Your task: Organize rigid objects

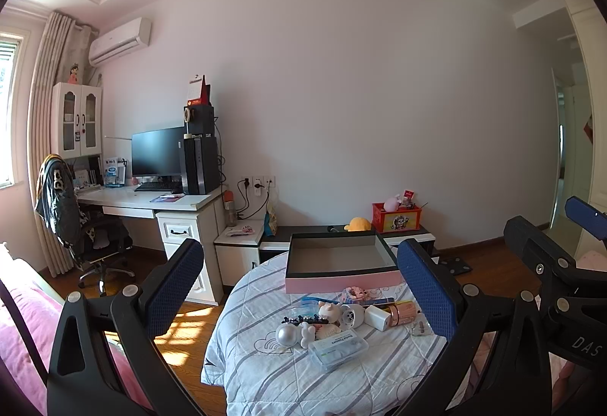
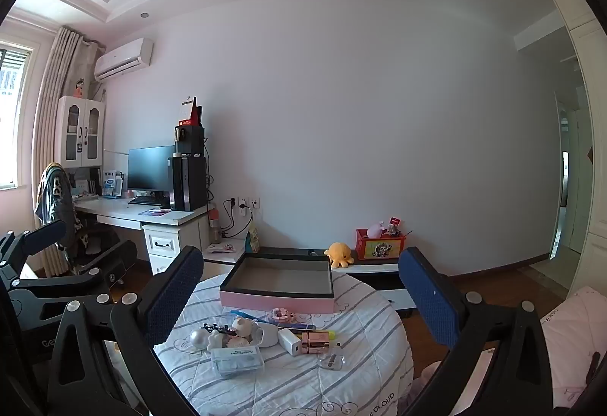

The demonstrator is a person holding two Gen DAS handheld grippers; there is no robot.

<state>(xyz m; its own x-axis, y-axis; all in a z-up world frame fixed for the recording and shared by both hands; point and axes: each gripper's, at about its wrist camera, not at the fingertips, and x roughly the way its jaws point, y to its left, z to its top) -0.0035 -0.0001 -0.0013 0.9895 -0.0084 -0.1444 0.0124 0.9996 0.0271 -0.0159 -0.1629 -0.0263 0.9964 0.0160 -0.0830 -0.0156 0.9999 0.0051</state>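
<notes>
An open pink box (image 1: 341,283) (image 2: 277,300) with a dark rim and a bare grey inside sits at the far side of a round table (image 1: 265,378) under a striped cloth. In front of it lie several small items: a silver ball (image 1: 287,335) (image 2: 198,338), a clear flosser case (image 1: 337,347) (image 2: 237,361), a white charger (image 1: 377,317) (image 2: 290,341) and a rose-gold cylinder (image 1: 402,313) (image 2: 315,340). My left gripper (image 1: 299,253) (image 2: 87,241) and right gripper (image 2: 299,256) (image 1: 550,222) hover side by side before the table, both open and holding nothing.
A white desk (image 1: 151,200) with a monitor, a computer tower and an office chair (image 1: 95,245) stands at the left. Behind the table a low cabinet (image 2: 371,268) carries a red crate (image 2: 377,243) and a yellow plush. Pink bedding (image 1: 22,321) lies at the lower left.
</notes>
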